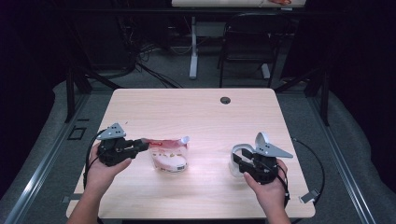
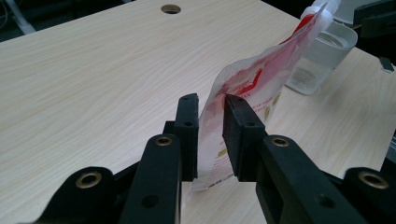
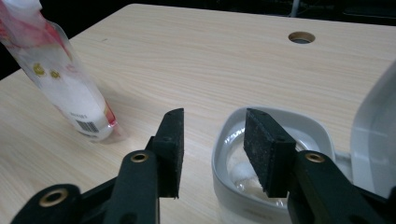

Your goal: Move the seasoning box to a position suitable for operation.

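I am steadying a soft, crinkly refill pouch (image 2: 261,79) mid-counter (image 1: 196,112), my left hand-held gripper (image 2: 211,135) closing on its thin side seam. My right hand-held gripper (image 3: 219,149) is straddling the rigid white container's (image 3: 275,121) rim, jaws open, not pinching.

High view: above my side, looking down on the pale wooden surface (image 1: 196,112).
My tool views: close, low; both share the red-and-white plastic pouch (image 2: 254,88).
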{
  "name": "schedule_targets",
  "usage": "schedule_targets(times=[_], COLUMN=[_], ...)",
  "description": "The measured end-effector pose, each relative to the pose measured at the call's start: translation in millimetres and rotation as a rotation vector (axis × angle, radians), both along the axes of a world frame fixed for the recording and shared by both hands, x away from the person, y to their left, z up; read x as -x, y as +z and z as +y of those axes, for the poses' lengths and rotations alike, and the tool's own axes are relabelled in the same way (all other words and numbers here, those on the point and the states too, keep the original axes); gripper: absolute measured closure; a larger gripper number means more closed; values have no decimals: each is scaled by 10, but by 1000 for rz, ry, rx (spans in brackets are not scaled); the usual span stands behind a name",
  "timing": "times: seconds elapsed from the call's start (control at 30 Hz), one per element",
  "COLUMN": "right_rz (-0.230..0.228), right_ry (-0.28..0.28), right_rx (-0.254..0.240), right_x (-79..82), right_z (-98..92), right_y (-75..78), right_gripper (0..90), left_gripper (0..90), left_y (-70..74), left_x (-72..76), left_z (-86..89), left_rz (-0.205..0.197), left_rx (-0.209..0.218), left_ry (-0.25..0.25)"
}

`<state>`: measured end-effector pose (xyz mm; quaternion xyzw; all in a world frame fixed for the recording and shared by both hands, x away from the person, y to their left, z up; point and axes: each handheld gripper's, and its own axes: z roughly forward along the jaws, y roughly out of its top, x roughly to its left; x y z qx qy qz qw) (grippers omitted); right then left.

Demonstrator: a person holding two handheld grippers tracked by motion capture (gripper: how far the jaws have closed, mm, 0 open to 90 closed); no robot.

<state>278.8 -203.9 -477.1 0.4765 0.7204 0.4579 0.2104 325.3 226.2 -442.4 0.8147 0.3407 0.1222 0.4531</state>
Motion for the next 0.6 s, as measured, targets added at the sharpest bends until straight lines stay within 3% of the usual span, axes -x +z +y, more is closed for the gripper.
schedule_targets(times=[0.2, 0.6], right_rz=[-3, 62], right_ry=[4, -23], right_rx=[21, 58], right_x=[-105, -297], right_z=[47, 115], right_y=[27, -123], right_gripper=[636, 700], left_gripper=[775, 768], left_y=[-1, -4], left_x=[3, 3], left_z=[2, 1], left_rz=[-1, -1], left_rx=[-2, -2], left_ry=[-1, 0])
